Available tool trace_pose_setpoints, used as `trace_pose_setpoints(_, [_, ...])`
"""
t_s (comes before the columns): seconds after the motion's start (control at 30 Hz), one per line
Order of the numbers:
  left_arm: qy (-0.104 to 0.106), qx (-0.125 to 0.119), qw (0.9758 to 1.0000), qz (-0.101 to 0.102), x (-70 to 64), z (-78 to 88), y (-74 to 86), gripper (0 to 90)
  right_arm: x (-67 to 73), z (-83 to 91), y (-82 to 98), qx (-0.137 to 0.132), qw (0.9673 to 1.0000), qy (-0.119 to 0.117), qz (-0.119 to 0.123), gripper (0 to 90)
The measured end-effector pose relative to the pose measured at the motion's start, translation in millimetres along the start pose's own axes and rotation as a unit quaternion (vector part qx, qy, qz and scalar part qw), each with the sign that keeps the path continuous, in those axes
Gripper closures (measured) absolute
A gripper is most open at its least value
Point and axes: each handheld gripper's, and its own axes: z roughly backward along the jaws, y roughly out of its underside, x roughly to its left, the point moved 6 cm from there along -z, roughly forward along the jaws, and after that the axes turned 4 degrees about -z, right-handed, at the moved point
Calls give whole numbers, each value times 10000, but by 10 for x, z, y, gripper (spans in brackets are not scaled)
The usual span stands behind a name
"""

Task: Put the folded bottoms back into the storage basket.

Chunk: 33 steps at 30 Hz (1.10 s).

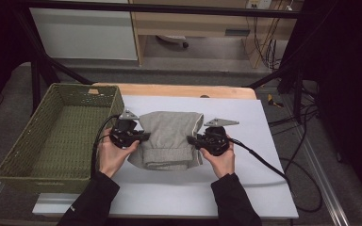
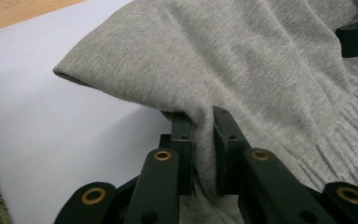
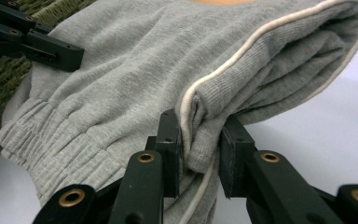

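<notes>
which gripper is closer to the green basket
Left. The left gripper grips the folded grey garment on the side facing the green basket; the right gripper grips the garment's far side.

Folded grey sweatpants (image 1: 169,139) are lying bunched at the centre of the white sheet (image 1: 245,122), just right of the green wicker basket (image 1: 56,136). Ribbed elastic band is facing the person; a white-piped ribbed edge is showing on the right side.

Lab workspace, black frame rig (image 1: 169,8), loose floor cables (image 1: 301,141), white desk (image 1: 85,33)
</notes>
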Motion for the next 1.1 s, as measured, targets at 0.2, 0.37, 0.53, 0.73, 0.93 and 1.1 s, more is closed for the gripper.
trace_pose_setpoints(0.2, [-41,-26,10000,-24,18,77,-18,806,50,7,-53,-39,10000,-46,-20,733])
trace_pose_setpoints(0.37, [-31,-96,9999,5,39,173,-25,806,110,8,-92,-99,9999,-84,56,732])
trace_pose_setpoints(0.53, [64,-193,9998,88,87,271,-43,806,151,8,-131,-174,9996,-203,-25,732])
trace_pose_setpoints(0.73, [52,-173,9998,61,115,333,-46,806,218,-3,-174,-203,9996,-176,58,732])
trace_pose_setpoints(0.93, [24,-152,9999,30,136,409,-70,806,259,-6,-217,-273,9994,-223,32,732])
trace_pose_setpoints(1.1, [-44,-170,9998,5,149,473,-104,806,312,-5,-261,-320,9992,-218,73,732])
